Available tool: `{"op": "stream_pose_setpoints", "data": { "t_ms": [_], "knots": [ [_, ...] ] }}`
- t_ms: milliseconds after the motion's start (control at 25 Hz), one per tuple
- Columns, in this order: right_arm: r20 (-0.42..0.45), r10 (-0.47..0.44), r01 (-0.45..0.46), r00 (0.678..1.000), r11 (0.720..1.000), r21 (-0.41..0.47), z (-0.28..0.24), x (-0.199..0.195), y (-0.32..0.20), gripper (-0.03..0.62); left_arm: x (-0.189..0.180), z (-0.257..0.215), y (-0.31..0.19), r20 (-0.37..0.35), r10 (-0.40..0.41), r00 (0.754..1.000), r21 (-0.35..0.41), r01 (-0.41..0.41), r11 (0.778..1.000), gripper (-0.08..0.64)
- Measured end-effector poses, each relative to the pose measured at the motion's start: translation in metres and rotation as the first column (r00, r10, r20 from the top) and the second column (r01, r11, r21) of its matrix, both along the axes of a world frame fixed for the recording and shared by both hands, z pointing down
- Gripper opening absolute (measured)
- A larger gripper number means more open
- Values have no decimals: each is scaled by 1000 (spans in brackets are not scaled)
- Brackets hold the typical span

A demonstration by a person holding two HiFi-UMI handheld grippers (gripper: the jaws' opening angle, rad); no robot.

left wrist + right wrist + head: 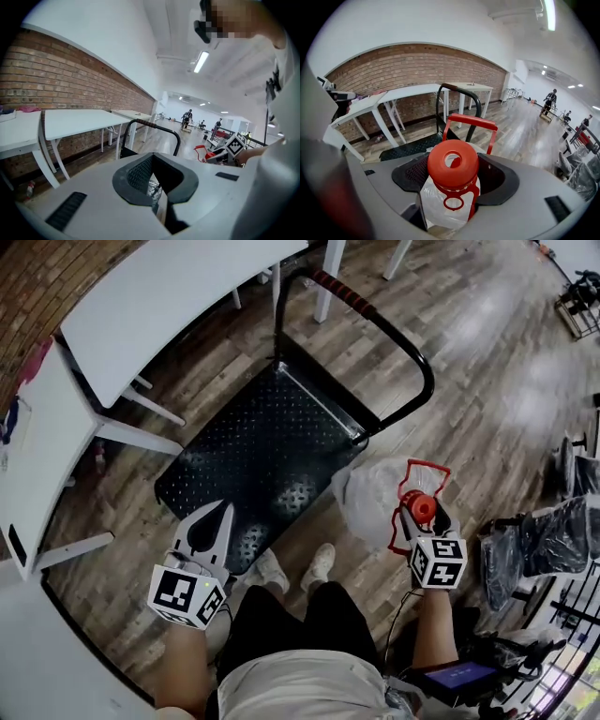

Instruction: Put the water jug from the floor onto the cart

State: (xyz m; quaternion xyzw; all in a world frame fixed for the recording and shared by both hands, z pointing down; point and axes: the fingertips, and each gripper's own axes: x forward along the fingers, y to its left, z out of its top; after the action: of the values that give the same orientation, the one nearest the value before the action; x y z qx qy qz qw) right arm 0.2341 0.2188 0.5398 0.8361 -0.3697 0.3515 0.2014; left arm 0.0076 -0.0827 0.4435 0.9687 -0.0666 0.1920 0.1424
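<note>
Water jug [452, 166] in right gripper [424, 514] jaws

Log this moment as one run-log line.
right gripper: shut on water jug neck | left gripper: shut, empty | water jug: beside cart, not yet on deck

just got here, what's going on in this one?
A person holds a gripper in each hand beside the black cart. The right gripper is clamped on the red-capped neck of the clear water jug, just off the cart's near right corner. The left gripper is shut and empty over the cart's near edge.
</note>
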Motion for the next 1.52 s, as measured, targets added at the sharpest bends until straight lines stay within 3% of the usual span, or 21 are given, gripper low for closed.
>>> {"op": "stream_pose_setpoints", "data": {
  "t_ms": [400, 640, 920, 1320, 1520],
  "knots": [
    [7, -166, 165, 986, 985, 46, -65, -37, -93, 312, -63, -44, -66, -61, -133, 989, 78, 138, 987, 2],
    [28, -307, 303, 951, 948, 98, -74, -51, -165, 311, -91, -51, -95, -67, -228, 971, 99, 234, 967, 2],
    [34, -518, 510, 855, 850, 130, -69, -47, -250, 311, -81, -63, -120, -71, -371, 926, 119, 377, 918, 2],
    [20, -766, 762, 643, 642, 86, -49, -24, -355, 311, -74, -77, -127, -57, -610, 790, 130, 612, 780, 2],
    [21, -804, 802, 595, 595, 55, -24, -7, -404, 311, -81, -64, -120, -30, -665, 746, 128, 663, 738, 2]
  ]
}}
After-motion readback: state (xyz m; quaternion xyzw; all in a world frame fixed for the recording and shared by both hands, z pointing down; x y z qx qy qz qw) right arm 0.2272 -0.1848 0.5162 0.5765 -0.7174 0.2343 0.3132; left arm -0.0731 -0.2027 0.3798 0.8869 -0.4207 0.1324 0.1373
